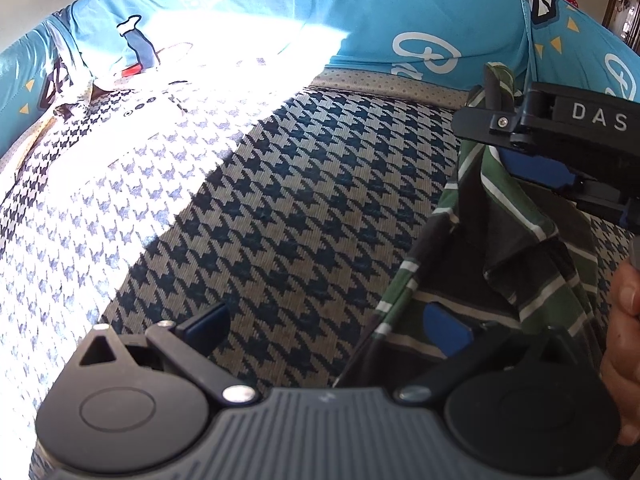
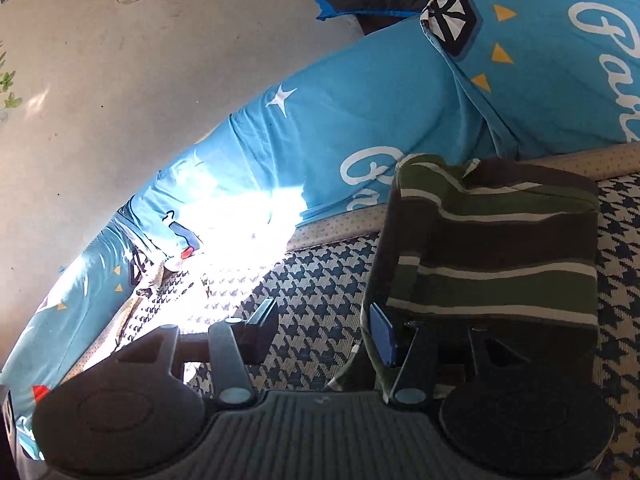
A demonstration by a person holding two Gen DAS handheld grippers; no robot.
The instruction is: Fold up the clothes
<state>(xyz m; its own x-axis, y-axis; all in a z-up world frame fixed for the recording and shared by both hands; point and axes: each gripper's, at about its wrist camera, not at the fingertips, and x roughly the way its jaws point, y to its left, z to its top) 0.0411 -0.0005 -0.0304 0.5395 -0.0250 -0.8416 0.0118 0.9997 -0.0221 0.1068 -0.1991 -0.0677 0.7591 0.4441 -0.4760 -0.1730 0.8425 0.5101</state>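
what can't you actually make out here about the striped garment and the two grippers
- Striped garment: type and full shape; bunched, cut off by the left wrist view's right edge.
- Right gripper: one finger buried in cloth in its own view, grip unclear.
- Sunlit patch: blown out, print unreadable.
- Left gripper: cloth contact hidden.

Garment (image 2: 496,248) lies on mat (image 1: 280,200), before bedding (image 1: 400,12).

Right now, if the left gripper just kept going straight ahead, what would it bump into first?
Probably the houndstooth cover, which fills the view between the open fingers of the left gripper. The striped garment hangs off to the right, over one finger. Depth is hard to judge.
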